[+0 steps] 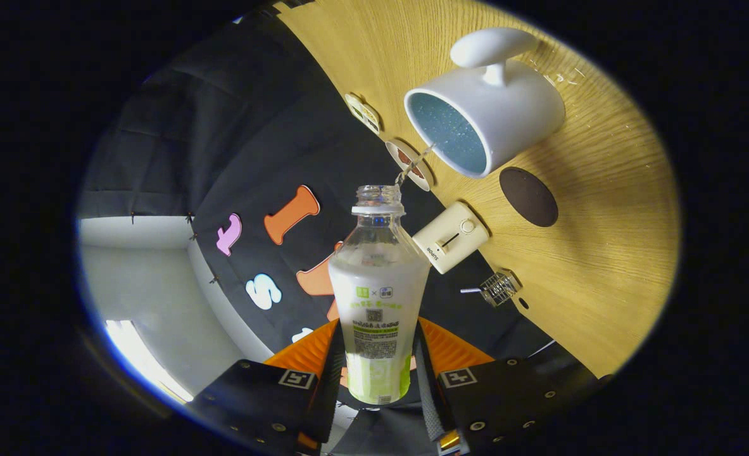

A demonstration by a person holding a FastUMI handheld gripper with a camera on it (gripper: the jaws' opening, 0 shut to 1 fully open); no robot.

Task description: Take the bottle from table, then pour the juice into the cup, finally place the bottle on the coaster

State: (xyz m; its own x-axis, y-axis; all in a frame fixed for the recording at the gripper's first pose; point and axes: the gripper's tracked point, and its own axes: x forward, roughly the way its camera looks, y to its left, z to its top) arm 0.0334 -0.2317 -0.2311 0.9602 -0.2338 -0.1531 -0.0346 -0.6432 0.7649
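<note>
Clear bottle [377,297] clenched between both fingers of the gripper [377,373], tipped, thin stream running into the white cup [485,104] beside the coaster [528,196].

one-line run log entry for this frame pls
phase: pouring | gripper: shut on bottle, tilted | thin stream into cup | coaster: bare, beside cup

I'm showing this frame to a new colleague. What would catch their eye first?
The clear bottle, clamped between the fingers of the gripper and tipped, its uncapped mouth sending a thin stream toward the white cup just beyond. Next, the cup's blue inside and the dark round coaster beside it on the wooden table.
</note>
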